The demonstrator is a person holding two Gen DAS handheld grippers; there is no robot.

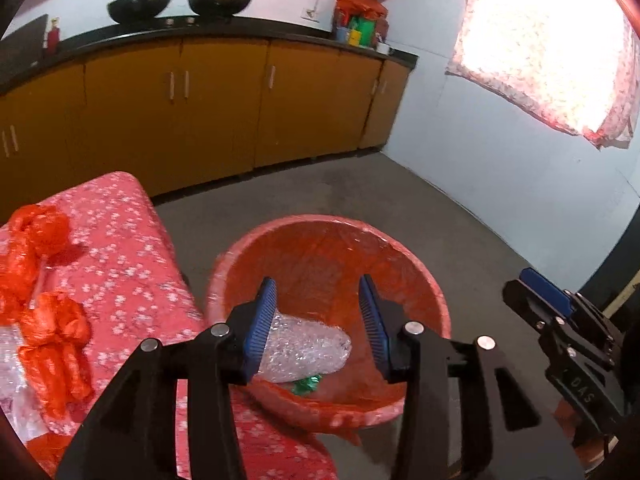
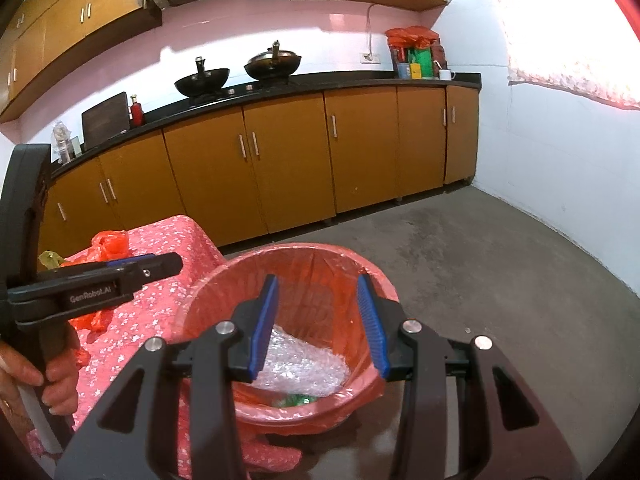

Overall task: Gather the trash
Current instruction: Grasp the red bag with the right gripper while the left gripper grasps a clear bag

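Bubble wrap point(image 1: 308, 350) lies inside the red-lined bin point(image 1: 430, 292), beside the worktop's point(image 1: 120, 248) right edge. Left gripper point(image 1: 318, 320) and right gripper point(image 2: 322, 320) hover above it, fingers wide, empty; bare floor point(image 2: 500, 280) spreads rightward.

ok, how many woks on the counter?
2. One open wok on the left burner, one lidded wok just right of it, both on the black countertop. More could sit outside the frame.
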